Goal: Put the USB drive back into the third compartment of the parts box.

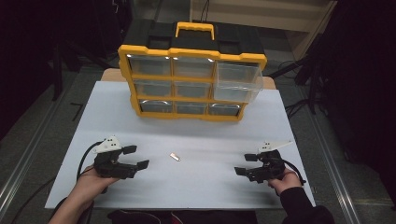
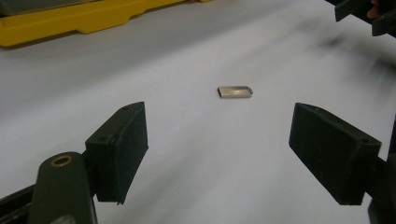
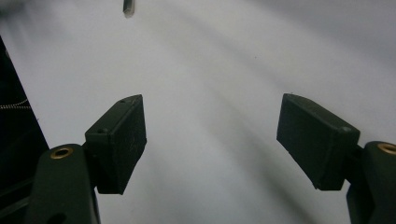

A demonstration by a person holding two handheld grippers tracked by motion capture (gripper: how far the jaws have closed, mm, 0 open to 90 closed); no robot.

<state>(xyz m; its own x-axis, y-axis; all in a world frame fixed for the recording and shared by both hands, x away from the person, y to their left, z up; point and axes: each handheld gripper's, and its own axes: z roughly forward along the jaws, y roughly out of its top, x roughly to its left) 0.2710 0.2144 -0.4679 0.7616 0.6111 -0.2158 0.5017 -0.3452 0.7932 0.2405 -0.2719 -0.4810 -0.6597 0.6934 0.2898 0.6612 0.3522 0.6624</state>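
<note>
Midway between both hand-held grippers, left (image 1: 135, 157) and right (image 1: 246, 164), jaws apart and empty, the small metal piece (image 1: 174, 157) lies flat on the bench (image 1: 116, 112). Risk: its low profile may let closing jaws skid it away.

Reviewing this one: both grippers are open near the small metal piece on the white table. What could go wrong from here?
1. The metal piece is thin and lies flat on the table, so the left gripper may slide it away rather than lift it.
2. The right gripper faces it from the other side; reaching together, the two might collide.
3. One organizer drawer juts out and could be knocked.
</note>
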